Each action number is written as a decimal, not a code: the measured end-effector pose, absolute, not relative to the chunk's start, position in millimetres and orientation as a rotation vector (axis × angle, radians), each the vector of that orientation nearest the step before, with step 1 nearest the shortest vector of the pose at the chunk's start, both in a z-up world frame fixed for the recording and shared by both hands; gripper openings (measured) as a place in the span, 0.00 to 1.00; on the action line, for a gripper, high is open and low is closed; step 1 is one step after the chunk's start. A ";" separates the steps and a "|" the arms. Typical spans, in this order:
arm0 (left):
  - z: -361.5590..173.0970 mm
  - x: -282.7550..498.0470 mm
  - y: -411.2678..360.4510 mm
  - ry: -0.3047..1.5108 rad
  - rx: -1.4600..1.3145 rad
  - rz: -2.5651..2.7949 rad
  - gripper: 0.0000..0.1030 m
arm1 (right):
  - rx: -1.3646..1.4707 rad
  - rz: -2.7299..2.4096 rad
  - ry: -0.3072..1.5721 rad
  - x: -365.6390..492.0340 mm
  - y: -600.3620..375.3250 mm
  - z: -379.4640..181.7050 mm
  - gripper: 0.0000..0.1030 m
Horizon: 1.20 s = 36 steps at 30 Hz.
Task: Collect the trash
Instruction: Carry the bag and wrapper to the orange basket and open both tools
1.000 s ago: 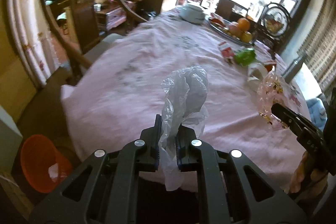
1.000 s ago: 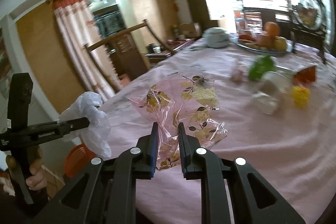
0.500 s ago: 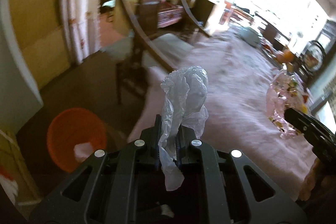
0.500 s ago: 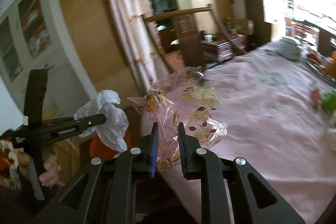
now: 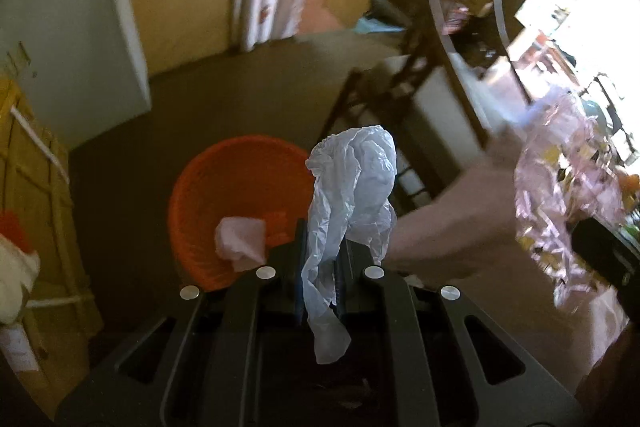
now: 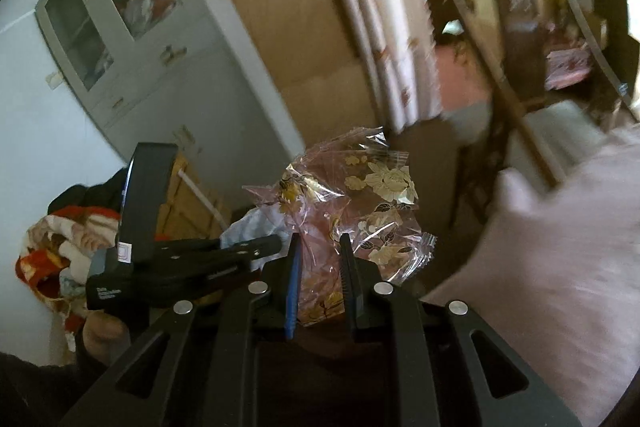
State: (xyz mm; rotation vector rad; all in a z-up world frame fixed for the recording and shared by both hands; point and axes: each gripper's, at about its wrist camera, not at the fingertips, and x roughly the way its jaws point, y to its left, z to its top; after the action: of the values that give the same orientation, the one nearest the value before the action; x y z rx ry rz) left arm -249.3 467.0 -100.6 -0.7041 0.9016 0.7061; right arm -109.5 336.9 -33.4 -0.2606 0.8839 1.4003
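My left gripper (image 5: 322,247) is shut on a crumpled white plastic bag (image 5: 352,183) that sticks up between its fingers. Just beyond it on the dark floor stands an orange basket (image 5: 224,183) with a pale crumpled scrap (image 5: 240,239) inside. My right gripper (image 6: 320,255) is shut on a clear pink wrapper with gold flowers (image 6: 360,195). That pink wrapper (image 5: 560,195) also shows at the right of the left wrist view. In the right wrist view the left gripper (image 6: 272,245) sits close on the left, with the white bag (image 6: 256,223) partly hidden behind the wrapper.
A dark wooden chair (image 5: 420,83) stands by the pink-clothed table (image 6: 560,247) on the right. A white cabinet (image 6: 120,39) and a wooden crate (image 5: 36,195) line the left wall. A bundle of red patterned cloth (image 6: 60,247) lies at the left.
Both grippers swung left away from the table toward the floor. The orange basket now sits near the middle of the left wrist view, right beyond the white bag. Both grips are unchanged.
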 end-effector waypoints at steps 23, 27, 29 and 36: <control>-208.5 -262.8 542.8 1.139 -0.832 0.873 0.55 | -0.536 1.452 1.165 -131.0 473.2 -192.9 0.32; -196.6 -262.5 542.1 1.104 -0.798 0.905 0.72 | -0.485 1.458 1.193 -124.3 470.1 -196.8 0.52; -192.1 -262.1 541.6 1.097 -0.794 0.900 0.72 | -0.468 1.461 1.201 -122.6 466.9 -197.4 0.52; -173.5 -265.2 538.3 1.063 -0.801 0.914 0.73 | -0.423 1.469 1.228 -115.2 453.0 -190.2 0.52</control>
State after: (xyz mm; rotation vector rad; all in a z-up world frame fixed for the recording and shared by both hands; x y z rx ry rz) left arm -265.2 538.3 -173.5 -0.8007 1.0635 0.9140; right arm -115.2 453.0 -190.1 -0.4230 1.2277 1.4689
